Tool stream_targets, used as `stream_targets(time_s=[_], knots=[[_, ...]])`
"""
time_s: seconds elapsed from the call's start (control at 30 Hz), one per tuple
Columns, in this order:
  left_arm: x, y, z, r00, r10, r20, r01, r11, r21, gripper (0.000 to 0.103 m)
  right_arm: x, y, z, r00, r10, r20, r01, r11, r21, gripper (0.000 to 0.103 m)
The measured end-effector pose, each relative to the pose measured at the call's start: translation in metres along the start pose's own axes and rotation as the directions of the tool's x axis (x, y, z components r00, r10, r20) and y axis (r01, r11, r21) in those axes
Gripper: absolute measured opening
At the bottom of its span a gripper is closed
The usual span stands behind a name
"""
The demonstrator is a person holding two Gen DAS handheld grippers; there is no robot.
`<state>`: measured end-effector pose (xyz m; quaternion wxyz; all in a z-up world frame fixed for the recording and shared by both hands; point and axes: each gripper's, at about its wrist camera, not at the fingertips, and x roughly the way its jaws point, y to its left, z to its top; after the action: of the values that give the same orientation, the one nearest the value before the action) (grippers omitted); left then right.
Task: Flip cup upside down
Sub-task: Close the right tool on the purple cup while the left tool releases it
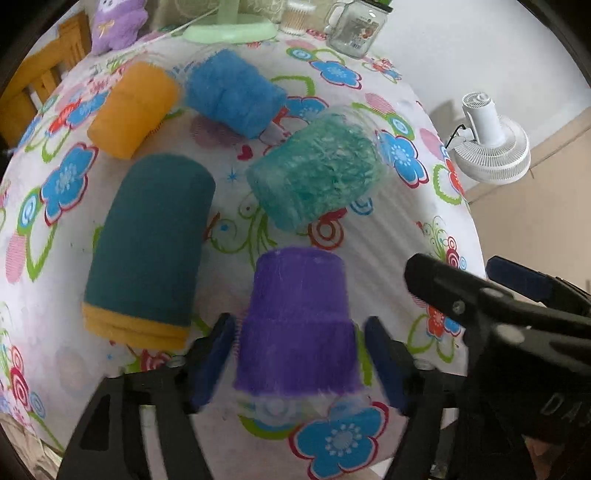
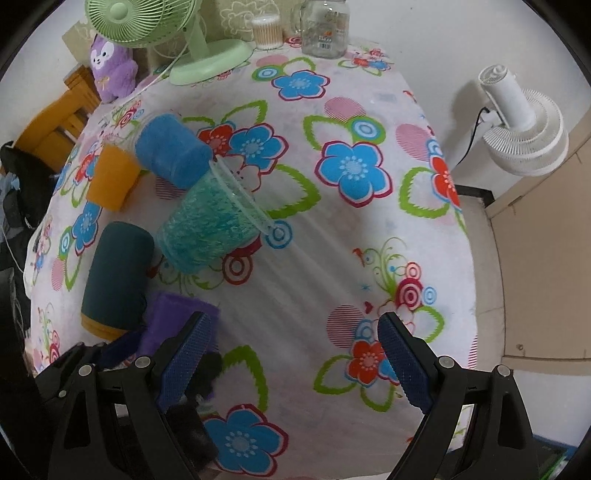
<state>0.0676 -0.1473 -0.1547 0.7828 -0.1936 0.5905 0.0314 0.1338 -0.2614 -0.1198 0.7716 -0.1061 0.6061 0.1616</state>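
Observation:
A purple fuzzy cup (image 1: 299,328) stands upside down on the flowered tablecloth (image 1: 369,229), its clear rim at the cloth. My left gripper (image 1: 299,363) is open, with one blue pad on each side of the cup and a small gap on both sides. My right gripper (image 2: 295,365) is open and empty above the cloth, to the right of the purple cup (image 2: 173,314); its black body also shows in the left wrist view (image 1: 498,314).
Several other fuzzy cups stand upside down behind: dark teal (image 1: 147,251), orange (image 1: 133,109), blue (image 1: 232,92), and a turquoise one (image 1: 314,181). At the back are a green fan (image 2: 177,40), a purple plush (image 2: 110,62), a glass jar (image 2: 325,29). A white fan (image 2: 524,125) stands right.

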Motion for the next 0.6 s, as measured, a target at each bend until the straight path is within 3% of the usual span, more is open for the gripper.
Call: stream_targets(time_s=[0.27,0.47,0.6], knots=[[-0.036,0.0,0.007,0.999,0.05,-0.008,-0.048,0.991,0.129,0.09,-0.014,0.013,0.002,0.999,0.04,0.007,-0.04,0.999,0.037,0.093],[-0.062,0.018,0.018,0.996,0.084,-0.007,-0.081,0.979,0.188,0.09,-0.018,0.024,0.003,0.995,0.102,0.006,-0.102,0.983,0.151,0.093],[-0.072,0.036,0.03,0.984,0.175,0.02,-0.175,0.955,0.239,0.09,-0.009,0.031,0.007,0.988,0.151,-0.033,-0.14,0.965,0.221,0.093]])
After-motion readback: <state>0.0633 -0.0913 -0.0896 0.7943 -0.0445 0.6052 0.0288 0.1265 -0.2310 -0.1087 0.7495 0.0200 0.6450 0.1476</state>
